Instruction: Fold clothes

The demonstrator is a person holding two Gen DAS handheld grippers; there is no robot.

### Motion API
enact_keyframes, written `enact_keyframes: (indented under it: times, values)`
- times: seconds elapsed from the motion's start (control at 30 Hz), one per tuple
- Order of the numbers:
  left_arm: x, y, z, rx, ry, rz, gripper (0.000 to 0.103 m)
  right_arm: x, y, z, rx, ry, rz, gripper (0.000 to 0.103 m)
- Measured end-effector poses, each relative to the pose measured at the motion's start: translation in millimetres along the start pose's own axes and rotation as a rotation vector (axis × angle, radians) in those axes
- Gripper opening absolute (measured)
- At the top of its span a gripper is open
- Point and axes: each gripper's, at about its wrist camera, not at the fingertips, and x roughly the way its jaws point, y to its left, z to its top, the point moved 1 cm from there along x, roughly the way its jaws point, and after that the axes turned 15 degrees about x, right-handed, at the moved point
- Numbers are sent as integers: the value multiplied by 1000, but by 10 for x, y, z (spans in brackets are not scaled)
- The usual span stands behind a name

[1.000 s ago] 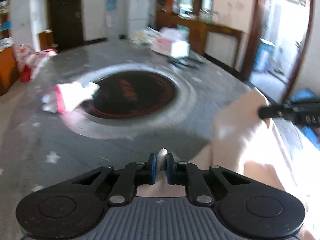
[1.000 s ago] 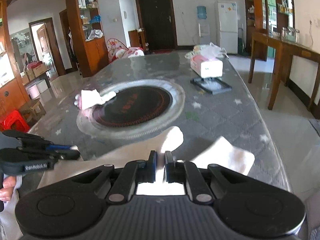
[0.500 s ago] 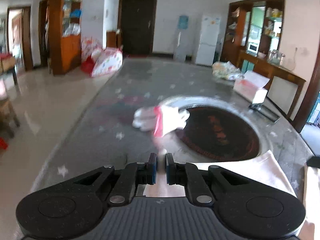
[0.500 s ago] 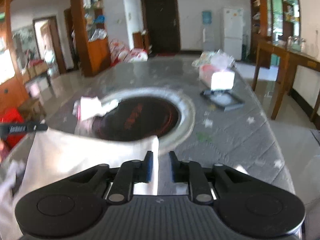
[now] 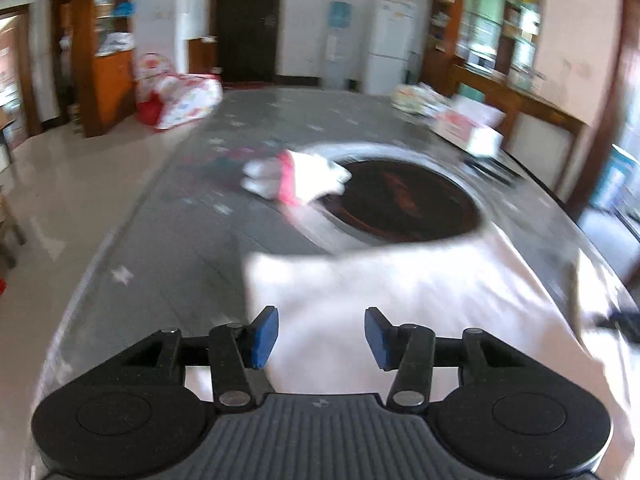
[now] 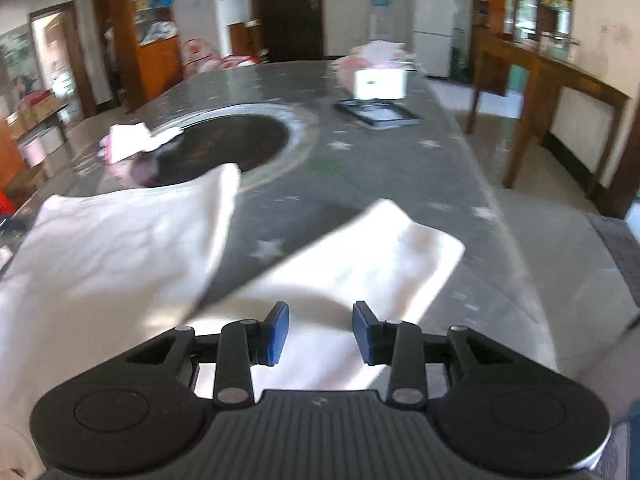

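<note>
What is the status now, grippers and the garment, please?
Left gripper and right gripper open, jaws just opened, pads off the cloth. White garment lying on grey table, partly folded. Small folded cloth farther off, not in the way.

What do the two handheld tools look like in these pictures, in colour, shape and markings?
Both look alike. The left tool has a black body with a ribbed grey centre plate, a round black disc on each side, black linkage bars with silver pivot pins, and blue pads on the fingers. The right tool matches it, with a tiny mark on its ribbed plate. No cables or sleeves are visible.
</note>
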Motion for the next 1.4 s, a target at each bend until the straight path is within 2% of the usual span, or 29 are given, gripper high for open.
enact_keyframes:
  times: [0.17, 0.43, 0.5, 0.53, 0.57, 0.63, 0.8, 1.0, 1.1, 1.23, 1.3, 1.37, 1.4]
  values:
    - [-243, -472, -328, 88, 43, -125, 53, -29, -331, 64, 110, -41, -61, 35]
    - [-626, -910, -646, 196, 11, -164, 59, 163, -465, 218, 191, -72, -65, 33]
    - [-687, -992, -720, 217, 11, -178, 59, 211, -416, 243, 181, -77, -66, 25]
    - [-702, -1028, -754, 230, 11, -179, 59, 229, -394, 250, 175, -80, -69, 14]
    - [-727, -1061, -792, 242, 15, -175, 59, 243, -374, 255, 169, -81, -72, 8]
    - [-738, -1103, -836, 263, 16, -166, 59, 224, -350, 246, 155, -90, -85, 5]
    - [-736, -1112, -865, 263, 16, -194, 59, 83, -380, 191, 120, -116, -122, 4]
    - [-788, -1144, -908, 293, 16, -243, 58, -245, -628, 74, 119, -140, -197, 4]
    - [-831, -1164, -943, 305, 19, -289, 58, -406, -753, -62, 129, -146, -239, 4]
    - [-901, -1226, -1015, 364, 9, -294, 59, -573, -893, -330, 137, -135, -284, 4]
    - [-915, -1207, -1027, 362, 9, -306, 59, -645, -957, -433, 148, -135, -286, 7]
    - [-923, -1160, -1016, 346, 12, -323, 59, -725, -1008, -466, 163, -138, -288, 15]
    - [-939, -1133, -1013, 338, 10, -332, 59, -764, -1022, -460, 168, -139, -288, 15]
